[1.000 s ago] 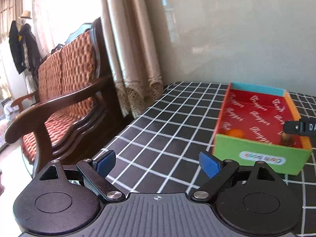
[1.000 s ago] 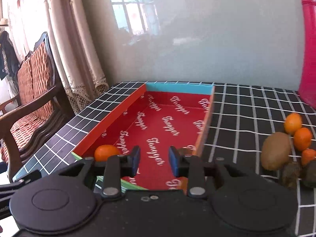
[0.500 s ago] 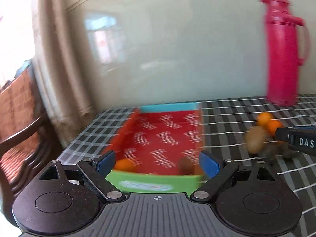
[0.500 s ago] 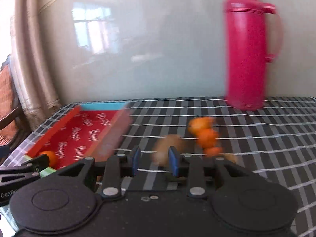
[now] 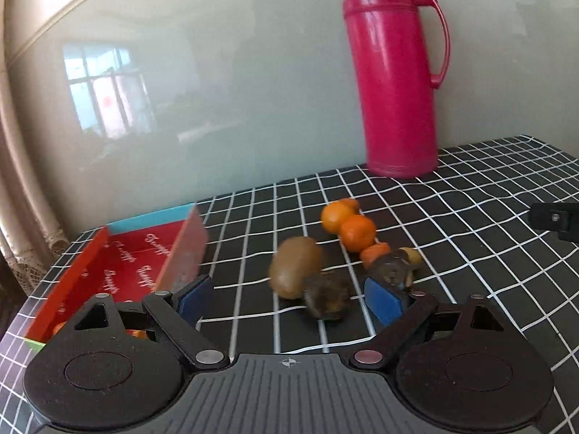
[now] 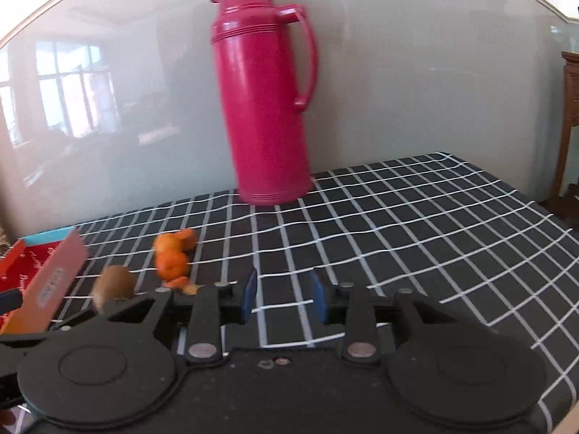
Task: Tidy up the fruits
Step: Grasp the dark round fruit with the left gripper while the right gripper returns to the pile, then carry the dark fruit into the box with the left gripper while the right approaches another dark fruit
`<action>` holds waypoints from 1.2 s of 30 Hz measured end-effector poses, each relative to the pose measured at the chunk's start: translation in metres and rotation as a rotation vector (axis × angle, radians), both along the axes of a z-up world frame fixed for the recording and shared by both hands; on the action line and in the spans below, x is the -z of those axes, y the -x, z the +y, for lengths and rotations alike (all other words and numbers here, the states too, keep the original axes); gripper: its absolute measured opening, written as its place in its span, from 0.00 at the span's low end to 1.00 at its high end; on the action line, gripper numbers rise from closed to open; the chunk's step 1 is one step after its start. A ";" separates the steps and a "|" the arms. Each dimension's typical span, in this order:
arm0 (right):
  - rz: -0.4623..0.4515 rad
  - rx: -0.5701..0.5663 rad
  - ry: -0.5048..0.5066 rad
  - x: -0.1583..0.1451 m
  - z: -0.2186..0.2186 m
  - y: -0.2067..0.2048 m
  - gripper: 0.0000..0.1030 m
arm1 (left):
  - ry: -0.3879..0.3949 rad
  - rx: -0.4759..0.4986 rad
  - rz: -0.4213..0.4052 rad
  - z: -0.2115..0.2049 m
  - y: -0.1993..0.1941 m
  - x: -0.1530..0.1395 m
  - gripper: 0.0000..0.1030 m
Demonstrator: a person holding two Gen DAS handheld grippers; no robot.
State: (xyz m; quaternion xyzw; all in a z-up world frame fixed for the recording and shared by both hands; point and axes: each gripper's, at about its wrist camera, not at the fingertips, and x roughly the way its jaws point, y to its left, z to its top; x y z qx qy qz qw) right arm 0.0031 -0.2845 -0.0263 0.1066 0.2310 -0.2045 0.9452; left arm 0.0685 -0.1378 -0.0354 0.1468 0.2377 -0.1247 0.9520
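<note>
Fruits: a loose cluster lay on the checked cloth [image 5: 470,217], right of the box – a brown kiwi [image 5: 295,266], two oranges [image 5: 347,222] touching one another behind it, and an orange scrap [image 5: 374,253] just beside them.
Dark fruits: two dark, rough-skinned pieces [image 5: 327,296] sat nearest the left camera; blur kept me from telling what kind they were.
Box: the red-lined box [image 5: 137,271] stood at the near left with a blue far wall; an orange thing [image 5: 135,333] showed in its near end, mostly hidden behind the gripper's arm.
Left gripper: the left gripper [image 5: 289,298] was spread wide with nothing clamped; the dark fruits lay on the cloth beyond its blue pads [image 5: 381,300].
Right gripper: the right gripper [image 6: 284,294] stood narrowly parted, close to pressed together, and empty – only bare cloth showed between its pads [image 6: 249,294].
Left view only: the two dark fruits and the box's inside.
Right view only: a wooden furniture leg [image 6: 568,126] at the far right edge, and the far right end of the table.
Thermos: a tall pink thermos [image 6: 264,101] stood upright at the far side against the glossy wall, well apart from the fruits.
Cut off: in the right view the kiwi [image 6: 114,284] was partly covered by the gripper body and the box was cropped at the left edge.
</note>
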 end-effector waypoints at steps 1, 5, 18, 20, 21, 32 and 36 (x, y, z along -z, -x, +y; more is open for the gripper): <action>0.002 0.005 0.001 0.002 -0.004 0.002 0.32 | -0.002 0.001 0.003 -0.003 -0.003 0.002 0.88; 0.008 0.023 0.006 0.004 -0.010 0.011 0.31 | -0.003 0.007 0.021 -0.018 -0.008 0.011 0.88; 0.005 0.048 0.003 0.008 -0.028 0.021 0.32 | 0.026 -0.054 0.132 -0.031 -0.039 0.037 0.48; 0.007 0.044 0.003 0.008 -0.028 0.020 0.32 | 0.031 -0.058 0.136 -0.031 -0.041 0.040 0.48; 0.008 0.044 0.006 0.008 -0.027 0.021 0.32 | 0.032 -0.056 0.139 -0.031 -0.042 0.041 0.48; 0.004 0.078 0.012 0.009 -0.031 0.023 0.31 | 0.043 -0.066 0.135 -0.036 -0.045 0.044 0.41; 0.010 0.073 0.009 0.010 -0.031 0.022 0.31 | 0.055 -0.081 0.129 -0.032 -0.044 0.042 0.41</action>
